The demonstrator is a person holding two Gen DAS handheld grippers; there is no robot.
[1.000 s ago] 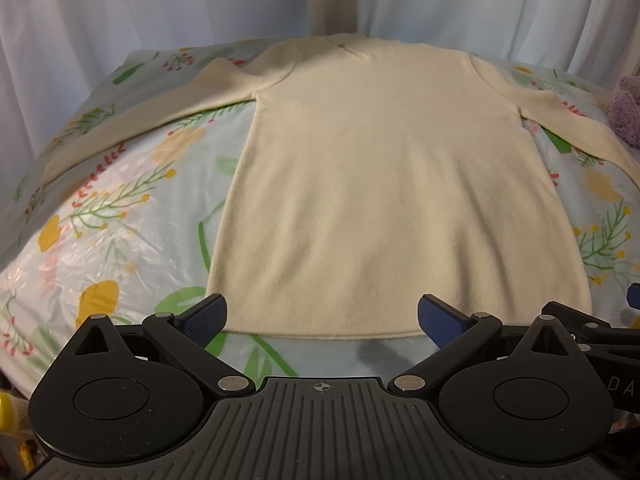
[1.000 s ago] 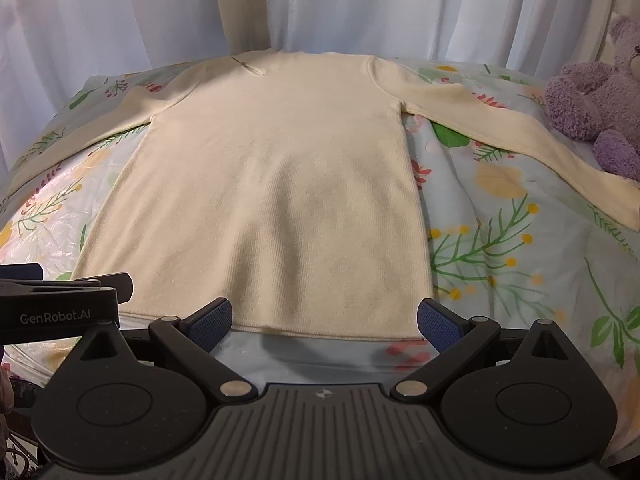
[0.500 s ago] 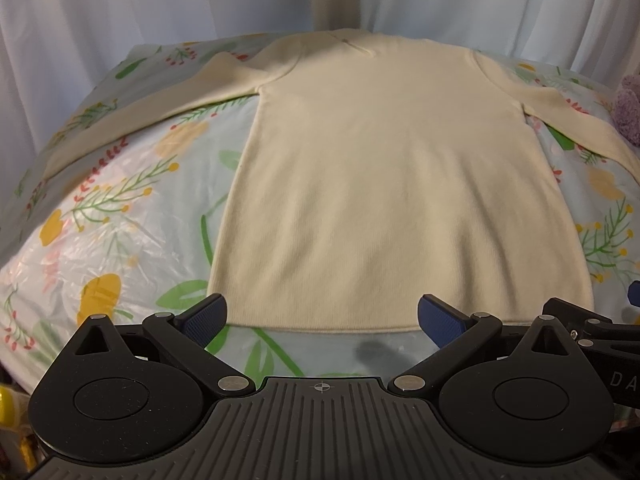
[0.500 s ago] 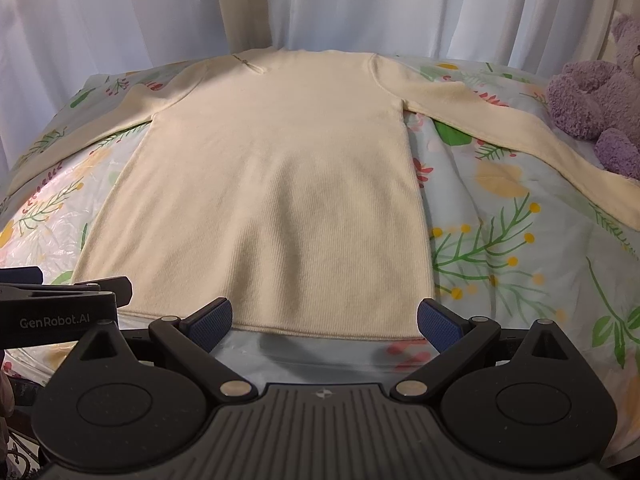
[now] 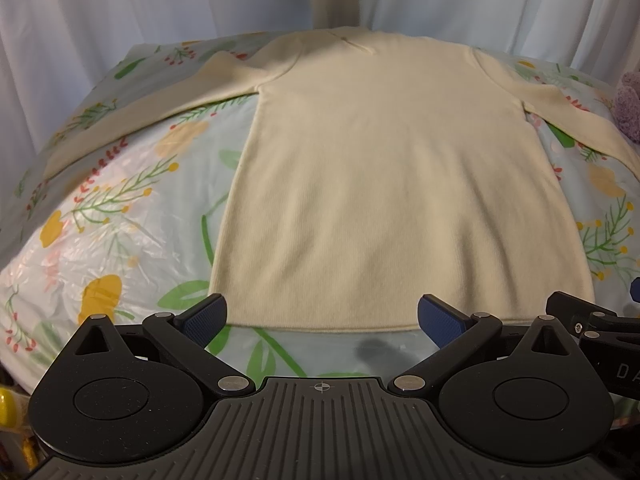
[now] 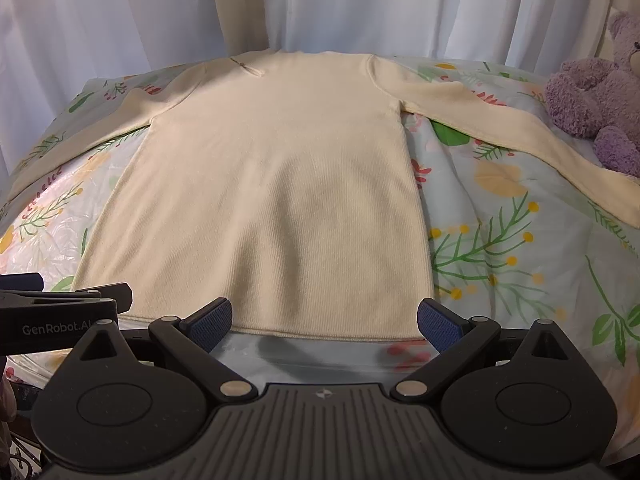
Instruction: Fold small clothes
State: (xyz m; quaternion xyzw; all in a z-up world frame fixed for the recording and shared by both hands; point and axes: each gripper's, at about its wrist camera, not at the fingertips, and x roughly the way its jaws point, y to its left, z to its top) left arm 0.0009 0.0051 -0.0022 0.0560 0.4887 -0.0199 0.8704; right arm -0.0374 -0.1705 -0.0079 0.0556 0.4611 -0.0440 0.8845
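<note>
A cream long-sleeved knit top (image 5: 384,168) lies flat on the floral sheet, collar far, hem near, both sleeves spread out to the sides. It also shows in the right wrist view (image 6: 272,200). My left gripper (image 5: 322,316) is open and empty, its blue pads just short of the hem near the left corner. My right gripper (image 6: 324,320) is open and empty, just short of the hem near the right corner. The left gripper's body (image 6: 60,312) shows at the left of the right wrist view.
The floral plastic sheet (image 5: 120,208) covers a bed. A purple teddy bear (image 6: 596,96) sits at the far right by the right sleeve (image 6: 512,128). White curtains (image 6: 360,4) hang behind the bed.
Both grippers have shifted slightly, so the top sits a little lower in view. Nothing was grasped and the jaws stay open.
</note>
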